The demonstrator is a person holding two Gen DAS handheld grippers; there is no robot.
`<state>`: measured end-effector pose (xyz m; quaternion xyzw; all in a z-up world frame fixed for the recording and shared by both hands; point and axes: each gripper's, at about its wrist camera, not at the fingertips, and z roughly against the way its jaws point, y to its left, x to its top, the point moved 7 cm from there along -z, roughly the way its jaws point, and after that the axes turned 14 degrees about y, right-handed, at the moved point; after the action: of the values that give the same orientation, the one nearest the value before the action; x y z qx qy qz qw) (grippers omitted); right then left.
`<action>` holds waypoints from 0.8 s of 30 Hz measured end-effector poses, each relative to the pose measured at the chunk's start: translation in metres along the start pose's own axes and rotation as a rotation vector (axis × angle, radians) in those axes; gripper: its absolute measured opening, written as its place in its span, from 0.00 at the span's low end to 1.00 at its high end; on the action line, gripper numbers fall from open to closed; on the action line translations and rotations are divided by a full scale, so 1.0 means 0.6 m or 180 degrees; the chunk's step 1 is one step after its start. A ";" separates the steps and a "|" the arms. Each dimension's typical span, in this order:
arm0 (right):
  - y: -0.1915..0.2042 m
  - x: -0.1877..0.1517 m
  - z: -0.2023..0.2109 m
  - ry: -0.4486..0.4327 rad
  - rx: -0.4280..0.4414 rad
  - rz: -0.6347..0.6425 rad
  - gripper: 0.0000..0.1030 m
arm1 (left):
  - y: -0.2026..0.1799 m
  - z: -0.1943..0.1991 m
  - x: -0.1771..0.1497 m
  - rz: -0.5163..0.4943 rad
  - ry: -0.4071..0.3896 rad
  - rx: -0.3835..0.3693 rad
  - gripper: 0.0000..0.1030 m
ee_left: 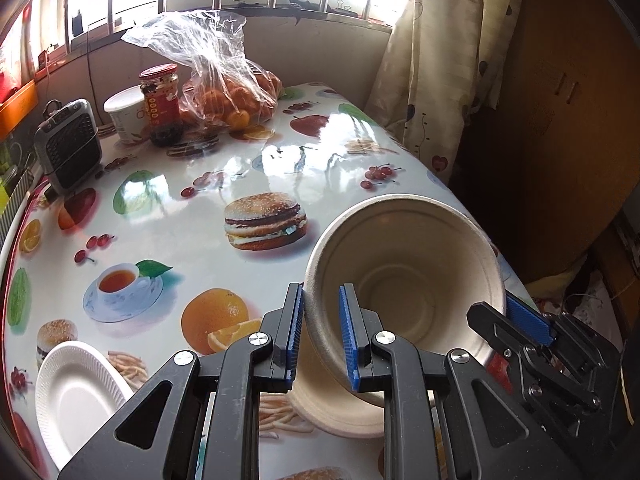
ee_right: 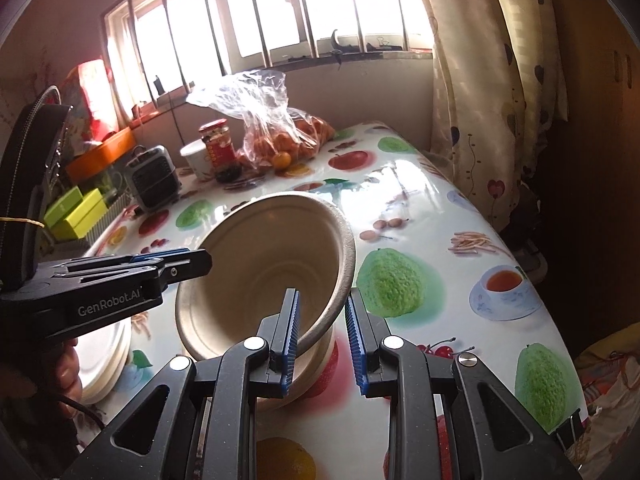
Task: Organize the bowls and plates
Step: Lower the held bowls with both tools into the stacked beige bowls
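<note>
A beige pulp bowl [ee_left: 404,280] is tilted up off the table, its opening toward the cameras. My left gripper [ee_left: 322,336] straddles its left rim, one finger outside and one inside the wall. My right gripper [ee_right: 322,344] straddles the opposite rim of the same bowl [ee_right: 264,264]; its fingers stand a little apart around the rim. The right gripper shows in the left wrist view [ee_left: 520,320], and the left gripper in the right wrist view [ee_right: 172,262]. A second beige bowl [ee_left: 340,412] sits on the table under the tilted one. A white paper plate [ee_left: 76,396] lies at the near left.
At the table's far end stand a bag of oranges [ee_left: 232,92], a red-lidded jar [ee_left: 160,104], a white cup [ee_left: 126,114] and a small grey heater [ee_left: 70,144]. A curtain [ee_left: 440,60] hangs at the right. The fruit-print tablecloth [ee_left: 240,160] drops off at the right edge.
</note>
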<state>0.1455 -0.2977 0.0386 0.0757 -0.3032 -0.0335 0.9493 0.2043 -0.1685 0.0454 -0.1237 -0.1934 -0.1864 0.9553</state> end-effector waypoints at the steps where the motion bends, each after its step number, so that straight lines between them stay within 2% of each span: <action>1: 0.003 -0.003 -0.002 0.0009 0.0001 0.0006 0.22 | 0.003 0.000 -0.003 0.0010 0.0001 0.0002 0.19; 24: 0.037 -0.029 -0.030 0.0185 0.0042 0.0083 0.22 | 0.039 -0.017 -0.045 0.0179 0.0092 -0.0003 0.19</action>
<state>0.1420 -0.2716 0.0177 0.0789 -0.2766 -0.0169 0.9576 0.1938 -0.1421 0.0211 -0.1269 -0.1759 -0.1613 0.9628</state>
